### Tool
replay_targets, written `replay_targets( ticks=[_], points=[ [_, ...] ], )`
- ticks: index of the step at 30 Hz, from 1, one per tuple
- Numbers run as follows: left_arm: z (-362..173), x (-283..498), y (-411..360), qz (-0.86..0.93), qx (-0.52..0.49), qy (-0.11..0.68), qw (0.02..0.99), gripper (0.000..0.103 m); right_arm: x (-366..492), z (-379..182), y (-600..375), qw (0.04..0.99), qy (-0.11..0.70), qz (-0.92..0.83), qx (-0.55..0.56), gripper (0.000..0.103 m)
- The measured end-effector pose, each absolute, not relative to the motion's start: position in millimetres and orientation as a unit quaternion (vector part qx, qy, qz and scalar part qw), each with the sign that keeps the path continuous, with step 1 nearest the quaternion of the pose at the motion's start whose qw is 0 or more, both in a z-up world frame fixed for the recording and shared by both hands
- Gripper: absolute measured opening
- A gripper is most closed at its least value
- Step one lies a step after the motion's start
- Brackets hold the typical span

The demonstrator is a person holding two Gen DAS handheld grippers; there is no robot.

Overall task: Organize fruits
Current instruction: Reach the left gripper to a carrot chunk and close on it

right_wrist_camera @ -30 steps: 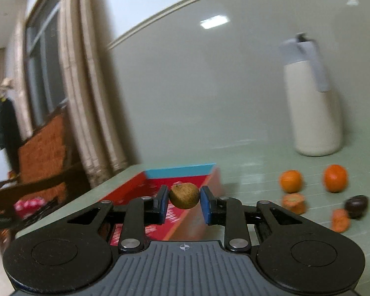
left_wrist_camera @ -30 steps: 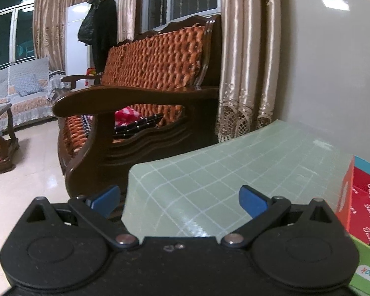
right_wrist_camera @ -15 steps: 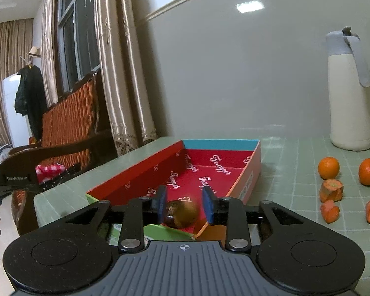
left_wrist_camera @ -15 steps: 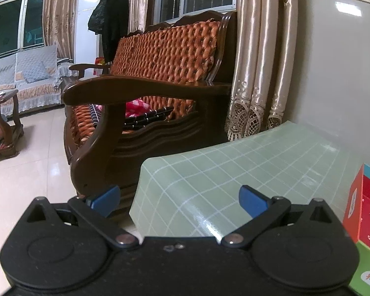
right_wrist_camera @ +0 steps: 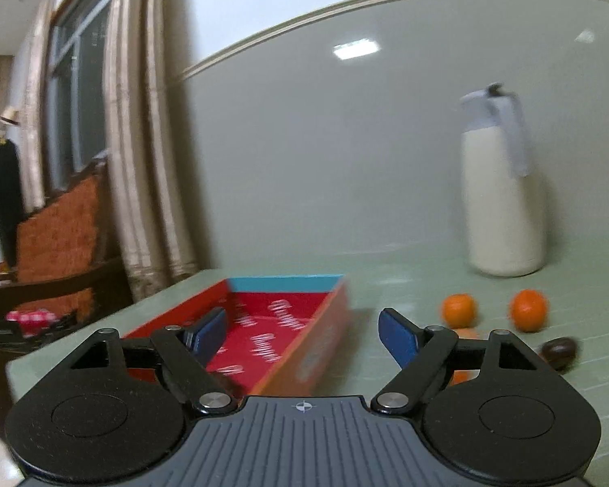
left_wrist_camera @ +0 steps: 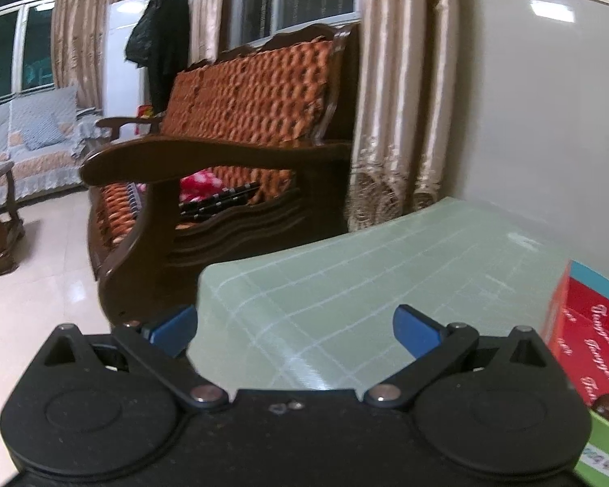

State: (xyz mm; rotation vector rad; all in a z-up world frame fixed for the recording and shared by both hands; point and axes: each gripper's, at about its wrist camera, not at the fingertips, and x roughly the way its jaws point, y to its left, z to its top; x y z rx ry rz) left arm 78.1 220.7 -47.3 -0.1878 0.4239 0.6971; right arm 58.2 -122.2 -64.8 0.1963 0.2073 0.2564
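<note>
While both jaws gape empty, right's opening | oranges [right_wrist_camera: 458, 309] only in right view | sofa [left_wrist_camera: 239, 130] fills left

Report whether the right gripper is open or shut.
Open and still opening: the right gripper has its blue fingers spread apart, nothing between them, above the red box.

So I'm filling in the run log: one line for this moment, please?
right gripper: opening, nothing between pads, over red box | left gripper: open, idle over table | two oranges on table
</note>
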Motion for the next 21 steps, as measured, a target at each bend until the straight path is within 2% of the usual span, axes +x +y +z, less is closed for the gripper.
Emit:
replay_targets(
  ticks=[3, 15, 21],
  points=[
    [-45.6, 81.7, 199.9, 0.319, -0.072, 0.194, 0.925, 0.097, 53.9, -63.3, -133.9, 0.989, 0.092, 0.073, 0.085, 0.094],
    [-34.9, 87.5, 78.3, 0.133, 0.012, 0.108, 0.985, 0.097, 41.9, -62.9, -203.0, 0.984, 0.068, -0.158, 0.045, 0.103],
    [-34.5, 94.8, 11.0, 0.002, 0.033, 0.113, 0.993, 0.097, 34.7, -71.2, -244.2, 0.94, 0.078, -0.332, 0.007, 0.103]
  ],
)
